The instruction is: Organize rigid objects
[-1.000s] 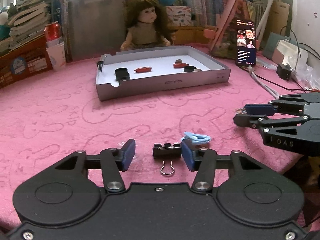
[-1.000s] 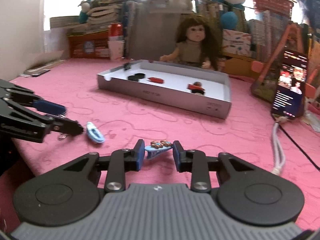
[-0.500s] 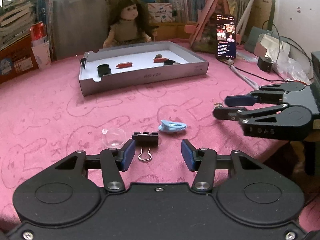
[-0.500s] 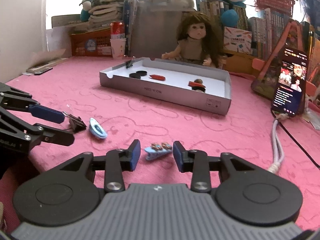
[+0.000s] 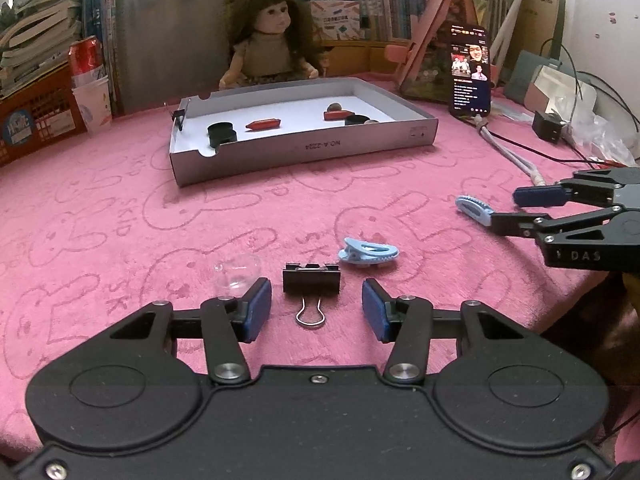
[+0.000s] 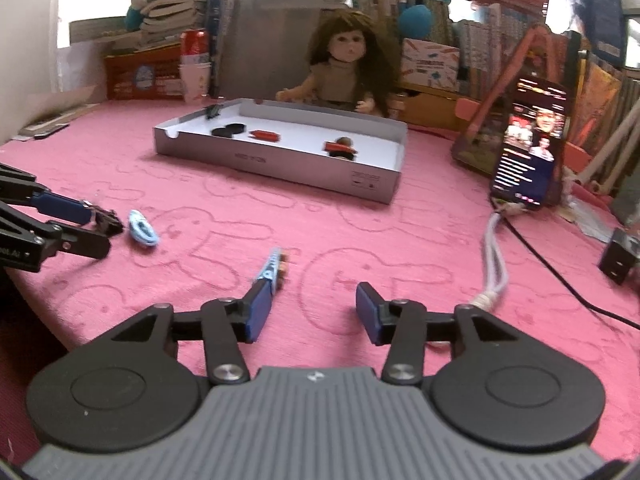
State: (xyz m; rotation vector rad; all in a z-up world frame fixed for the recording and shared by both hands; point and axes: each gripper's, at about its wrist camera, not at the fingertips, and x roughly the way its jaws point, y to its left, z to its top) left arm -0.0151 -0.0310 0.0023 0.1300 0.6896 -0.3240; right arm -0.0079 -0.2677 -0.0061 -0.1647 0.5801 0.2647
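Grey cardboard forms the shallow tray (image 5: 304,148) that sits on the pink tabletop (image 5: 120,216), and it serves as the landmark for all else. On its white floor, toward its left end, two black round caps (image 5: 221,133) lie touching each other. Just right of them lies a red crayon-like stick (image 5: 264,123). Toward the tray's right end a second red piece (image 5: 335,114) lies with a small brownish ball (image 5: 334,106) just behind it, and another black cap (image 5: 357,119) just beside it, with a small pale round thing at the cap's right edge that is too small to name. A small black clip (image 5: 179,114) grips the tray's left wall. Behind the tray sits a doll (image 5: 272,46), and to the tray's right a lit phone (image 5: 470,72) stands propped.

Well in front of the tray, a black binder clip (image 5: 311,279) lies on the tabletop between the spread jaws of the left gripper (image 5: 316,310), with neither pad touching it. A clear dome (image 5: 236,272) lies just left of the clip and a light blue hair clip (image 5: 368,254) just right of it.

Farther right of the tray's front, the right gripper (image 6: 314,308) has its jaws opening with nothing between them. A blue decorated hair clip (image 6: 272,266) lies at the tip of its left finger; whether they touch cannot be told.
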